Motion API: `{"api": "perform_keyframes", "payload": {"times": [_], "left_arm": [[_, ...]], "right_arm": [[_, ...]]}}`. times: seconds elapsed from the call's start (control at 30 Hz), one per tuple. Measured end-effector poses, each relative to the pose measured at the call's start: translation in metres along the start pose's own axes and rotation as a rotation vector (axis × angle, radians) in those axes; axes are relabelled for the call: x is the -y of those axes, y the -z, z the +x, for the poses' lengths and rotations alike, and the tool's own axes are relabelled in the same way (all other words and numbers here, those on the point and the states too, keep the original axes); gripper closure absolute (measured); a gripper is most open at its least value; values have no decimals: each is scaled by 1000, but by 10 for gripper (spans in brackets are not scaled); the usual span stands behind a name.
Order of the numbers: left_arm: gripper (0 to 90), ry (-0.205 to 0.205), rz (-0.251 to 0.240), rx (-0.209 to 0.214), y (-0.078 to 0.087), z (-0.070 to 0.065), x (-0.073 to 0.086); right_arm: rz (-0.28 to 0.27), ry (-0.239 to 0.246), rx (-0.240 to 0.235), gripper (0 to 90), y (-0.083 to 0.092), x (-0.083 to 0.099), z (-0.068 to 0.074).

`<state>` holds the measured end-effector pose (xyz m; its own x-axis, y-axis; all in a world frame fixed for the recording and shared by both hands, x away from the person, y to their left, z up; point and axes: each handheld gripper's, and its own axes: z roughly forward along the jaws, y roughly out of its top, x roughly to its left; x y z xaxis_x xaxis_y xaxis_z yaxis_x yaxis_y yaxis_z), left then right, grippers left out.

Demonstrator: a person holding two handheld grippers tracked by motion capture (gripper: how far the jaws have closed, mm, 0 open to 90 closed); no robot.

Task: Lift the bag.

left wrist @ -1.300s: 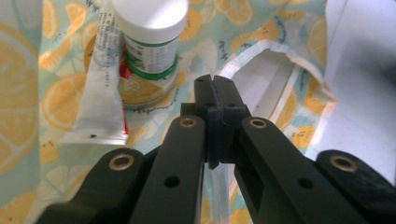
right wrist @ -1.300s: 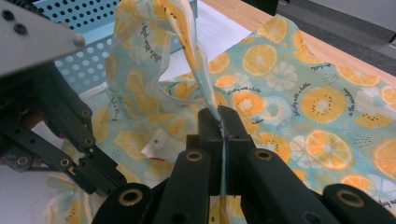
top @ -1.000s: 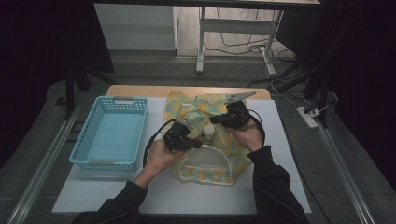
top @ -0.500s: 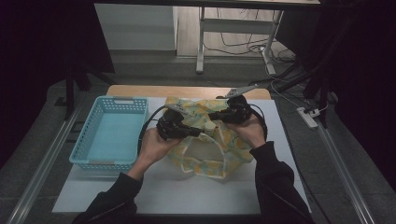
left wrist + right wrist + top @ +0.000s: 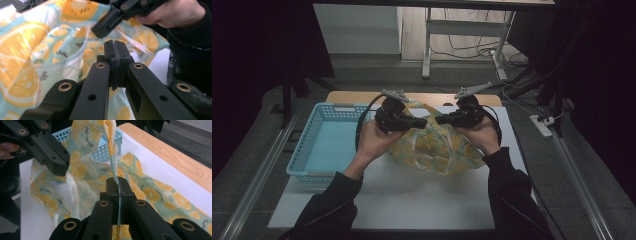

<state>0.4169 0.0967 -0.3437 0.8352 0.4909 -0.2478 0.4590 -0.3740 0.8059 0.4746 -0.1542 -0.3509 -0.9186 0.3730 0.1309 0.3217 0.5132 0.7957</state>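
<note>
While both hands are raised above the white table [image 5: 412, 200], the lemon-print plastic bag [image 5: 437, 147] hangs between the two grippers, its top edges lifted and its lower part resting on the table surface just right of the blue basket [image 5: 324, 145]. The left gripper [image 5: 419, 121] points toward the right gripper [image 5: 443, 120], and the two tips stand near each other over the bag's mouth. In the left gripper view, the left gripper [image 5: 115, 53] has its jaws pressed fully together; the bag's printed film lies against its left side and spreads behind it, but whether a fold of film is caught between the pads cannot be told from this angle. The other gripper appears at the top of that view, its tip against the bag's upper rim. In the right gripper view, the right gripper [image 5: 118, 186] is clamped on a thin strip of the bag [image 5: 112, 147], which rises taut from between the closed jaws and continues down below them. The bag's translucent body, printed with orange lemon slices on pale turquoise, drapes onto the table beyond, with the basket [image 5: 107, 152] behind it. A wooden edge [image 5: 175, 160] borders the table on its far side.
</note>
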Motion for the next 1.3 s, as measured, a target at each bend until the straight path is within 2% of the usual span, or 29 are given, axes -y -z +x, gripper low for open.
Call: {"api": "perform_keyframes", "payload": {"times": [0.4,0.57,0.9,1.13,1.23,1.3], "left_arm": [[900,-32,-62,-16,28,-5,-31],[900,-45,-79,-32,39,-9,-46],[900,-67,-112,-68,57,-16,-79],[900,-70,-150,-85,72,-17,-95],[900,-75,-161,-99,77,-19,-101],[900,-75,-175,-101,81,-19,-104]], "right_arm": [[-31,33,-9,897,16,-25,12],[-43,52,1,897,25,-39,16],[-83,101,62,897,51,-71,25],[-127,115,92,896,67,-90,29],[-121,126,123,896,71,-98,31],[-128,128,127,896,72,-102,31]]}}
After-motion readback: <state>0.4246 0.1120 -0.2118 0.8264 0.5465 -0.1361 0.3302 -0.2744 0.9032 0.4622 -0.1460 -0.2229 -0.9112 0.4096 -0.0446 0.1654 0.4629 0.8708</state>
